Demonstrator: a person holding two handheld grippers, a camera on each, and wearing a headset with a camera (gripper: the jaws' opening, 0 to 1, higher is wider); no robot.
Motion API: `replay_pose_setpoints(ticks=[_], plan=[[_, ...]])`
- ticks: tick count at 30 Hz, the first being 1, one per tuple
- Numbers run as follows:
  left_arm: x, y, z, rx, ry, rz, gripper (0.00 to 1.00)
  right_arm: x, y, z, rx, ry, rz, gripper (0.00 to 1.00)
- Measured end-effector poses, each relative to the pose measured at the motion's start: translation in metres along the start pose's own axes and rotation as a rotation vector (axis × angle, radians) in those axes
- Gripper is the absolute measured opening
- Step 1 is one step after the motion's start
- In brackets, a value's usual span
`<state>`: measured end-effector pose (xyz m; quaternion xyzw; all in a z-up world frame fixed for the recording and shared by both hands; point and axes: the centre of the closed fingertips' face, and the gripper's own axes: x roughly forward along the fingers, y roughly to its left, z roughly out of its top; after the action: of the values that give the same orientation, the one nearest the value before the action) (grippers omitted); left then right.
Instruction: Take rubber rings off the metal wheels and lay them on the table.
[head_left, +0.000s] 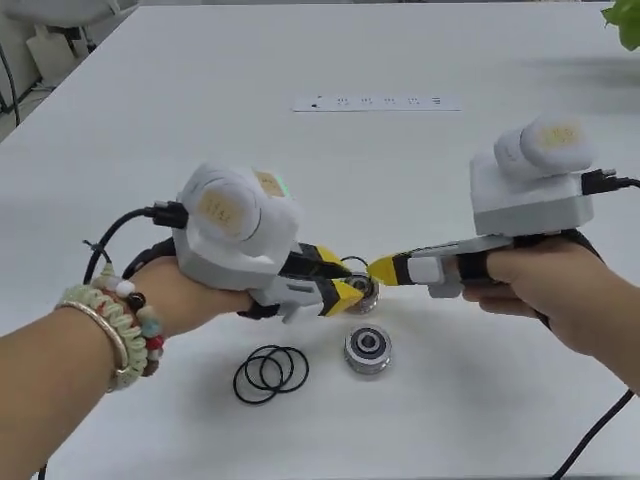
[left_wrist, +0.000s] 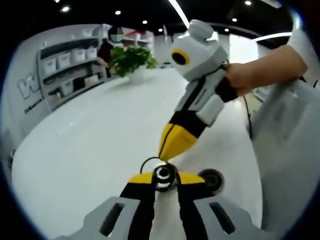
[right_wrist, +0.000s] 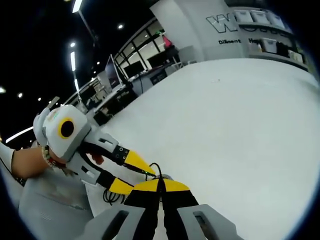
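Left tool (head_left: 352, 292) clamps the wheel (left_wrist: 164, 173); right tool (head_left: 378, 268) pinches its ring (left_wrist: 149, 160). Best to brace the wheel and peel steadily outward.

An open-plan office or showroom: a broad white surface (head_left: 300, 60), shelves (left_wrist: 65, 60) of bins, desk monitors (right_wrist: 112, 70), potted plant (left_wrist: 131, 59), ceiling spotlights (left_wrist: 118, 12).

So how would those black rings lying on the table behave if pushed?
The rubber rings look thin and lie flat, overlapping, so probably light and floppy. Pushed, they would likely slide together rather than roll. Rubber may grip the table.
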<state>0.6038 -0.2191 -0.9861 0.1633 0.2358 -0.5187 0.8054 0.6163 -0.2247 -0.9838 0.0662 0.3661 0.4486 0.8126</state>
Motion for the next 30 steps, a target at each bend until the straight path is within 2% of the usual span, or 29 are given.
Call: replay_pose_setpoints(ticks=[2,4,7,9,12,19,22,24,26,30], plan=[[-0.008,-0.001,0.006,0.009,-0.012,-0.012,0.26,-0.003,0.000,0.004,0.010,-0.011,-0.001,0.00],[-0.017,-0.004,0.012,0.042,-0.014,-0.033,0.27,-0.006,0.000,0.008,0.016,-0.026,-0.001,0.00],[-0.030,-0.006,0.020,0.059,-0.013,-0.049,0.29,-0.009,0.004,0.014,0.027,-0.046,0.011,0.00],[-0.041,-0.008,0.024,0.105,-0.008,-0.053,0.34,-0.011,0.009,0.018,0.023,-0.057,0.020,0.00],[-0.058,-0.009,0.029,0.121,-0.008,-0.042,0.39,-0.013,0.016,0.024,0.017,-0.074,0.036,0.00],[-0.106,-0.005,0.042,0.144,-0.049,0.043,0.53,-0.013,0.037,0.031,-0.006,-0.084,0.092,0.00],[-0.126,-0.005,0.042,0.139,-0.063,0.079,0.56,-0.010,0.048,0.029,-0.018,-0.071,0.122,0.00],[-0.133,-0.010,0.043,0.138,-0.066,0.094,0.57,-0.009,0.053,0.027,-0.025,-0.062,0.133,0.00],[-0.148,-0.017,0.038,0.122,-0.070,0.132,0.59,-0.005,0.063,0.022,-0.043,-0.041,0.156,0.00],[-0.164,-0.025,0.026,0.088,-0.066,0.179,0.62,0.001,0.074,0.013,-0.067,0.000,0.186,0.00]])
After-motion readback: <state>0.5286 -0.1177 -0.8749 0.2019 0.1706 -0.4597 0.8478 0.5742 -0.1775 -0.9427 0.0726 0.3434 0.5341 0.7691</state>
